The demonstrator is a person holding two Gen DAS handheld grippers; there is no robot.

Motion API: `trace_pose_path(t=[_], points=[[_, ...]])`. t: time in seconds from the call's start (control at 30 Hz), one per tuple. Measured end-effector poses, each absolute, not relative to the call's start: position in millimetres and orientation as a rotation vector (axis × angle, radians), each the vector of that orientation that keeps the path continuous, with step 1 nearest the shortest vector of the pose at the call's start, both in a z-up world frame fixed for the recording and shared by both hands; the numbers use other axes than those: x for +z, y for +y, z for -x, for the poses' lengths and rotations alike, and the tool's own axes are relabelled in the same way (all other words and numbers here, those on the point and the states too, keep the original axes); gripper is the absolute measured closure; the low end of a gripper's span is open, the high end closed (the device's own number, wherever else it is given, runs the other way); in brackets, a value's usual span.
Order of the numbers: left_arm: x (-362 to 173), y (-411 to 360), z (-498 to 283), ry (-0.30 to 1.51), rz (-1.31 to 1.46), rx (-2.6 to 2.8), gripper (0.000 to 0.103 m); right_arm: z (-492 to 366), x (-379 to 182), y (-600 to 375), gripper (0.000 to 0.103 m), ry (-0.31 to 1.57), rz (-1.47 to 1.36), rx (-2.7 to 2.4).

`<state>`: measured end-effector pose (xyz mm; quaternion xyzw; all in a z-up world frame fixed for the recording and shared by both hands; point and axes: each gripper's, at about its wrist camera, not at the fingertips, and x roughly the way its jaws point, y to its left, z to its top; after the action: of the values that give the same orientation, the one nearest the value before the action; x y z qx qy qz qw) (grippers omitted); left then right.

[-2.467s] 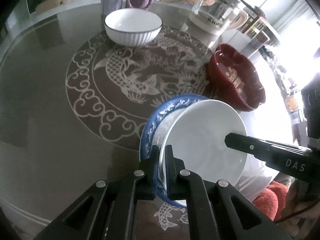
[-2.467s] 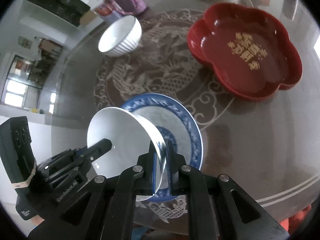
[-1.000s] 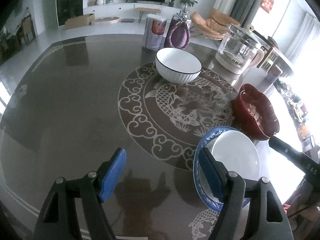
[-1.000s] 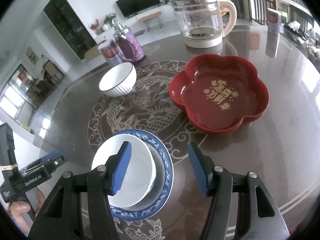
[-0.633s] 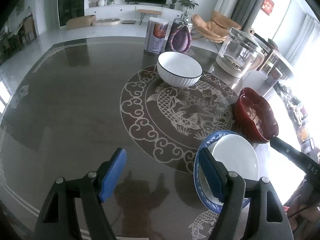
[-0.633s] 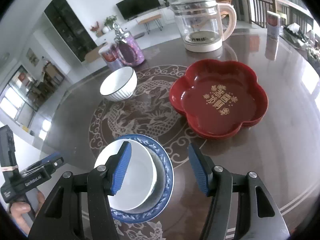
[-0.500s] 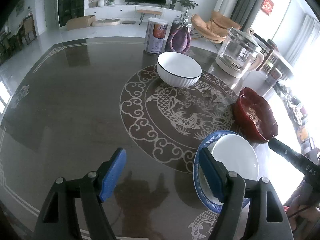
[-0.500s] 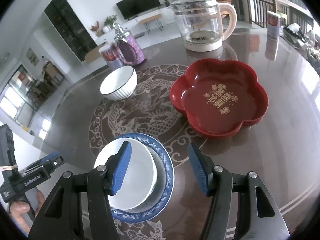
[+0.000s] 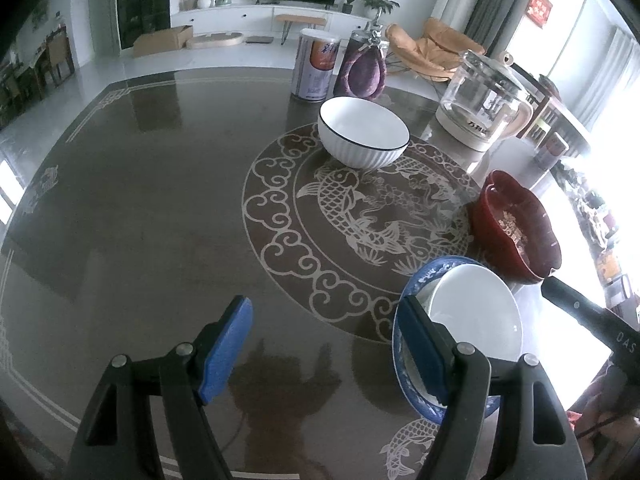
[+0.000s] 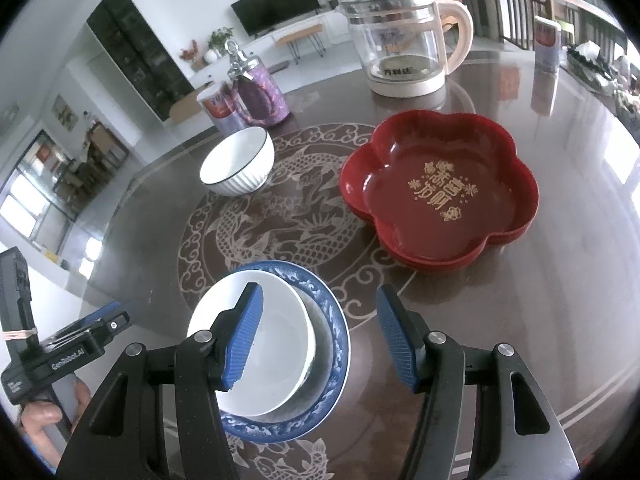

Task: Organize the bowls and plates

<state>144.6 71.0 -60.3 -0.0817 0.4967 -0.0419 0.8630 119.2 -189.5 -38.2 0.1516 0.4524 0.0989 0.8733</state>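
A plain white bowl [image 10: 276, 344] sits on a blue-patterned plate [image 10: 332, 364] near the table's front edge; both also show in the left wrist view, bowl [image 9: 476, 316] and plate [image 9: 416, 284]. A ribbed white bowl with a dark rim [image 9: 362, 130] [image 10: 238, 166] stands farther back. A red flower-shaped plate [image 10: 440, 192] [image 9: 516, 228] lies to the right. My left gripper [image 9: 326, 338] is open and empty, above the table left of the blue plate. My right gripper [image 10: 320, 332] is open and empty, above the stacked bowl and plate.
A glass kettle [image 10: 404, 36] [image 9: 482, 104], a purple jar [image 10: 258, 92] [image 9: 364, 68] and a tin can [image 9: 316, 66] stand at the back of the dark round table [image 9: 140, 200]. The left gripper's body shows in the right wrist view [image 10: 60, 356].
Both grippers let go of the white bowl, opened and pulled up and back. The bowl now rests on the blue plate. In the last half second almost nothing moved.
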Motion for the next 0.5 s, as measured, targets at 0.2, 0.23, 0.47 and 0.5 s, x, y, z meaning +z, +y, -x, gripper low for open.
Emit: trace_pose_path(t=[0.2,0.23,0.47,0.5], points=[[-62.7,72.4,-146.3,1.047,0.173,-0.084,0.028,-120.2,-38.7,-190.2,0.041,0.948,-0.321,0.205],[-62.9,72.5,-146.1,1.047,0.174,-0.083,0.028,-120.2,-38.7,-190.2,0.041,0.948,-0.321,0.205],[-65.0,74.9,-146.9,1.052,0.176,-0.081,0.028,-121.1,-39.2,-190.1,0.041,0.951,-0.320,0.205],[-65.5,75.2,-147.1,1.053,0.176,-0.081,0.028,-121.0,-39.4,-190.1,0.041,0.951,-0.320,0.206]])
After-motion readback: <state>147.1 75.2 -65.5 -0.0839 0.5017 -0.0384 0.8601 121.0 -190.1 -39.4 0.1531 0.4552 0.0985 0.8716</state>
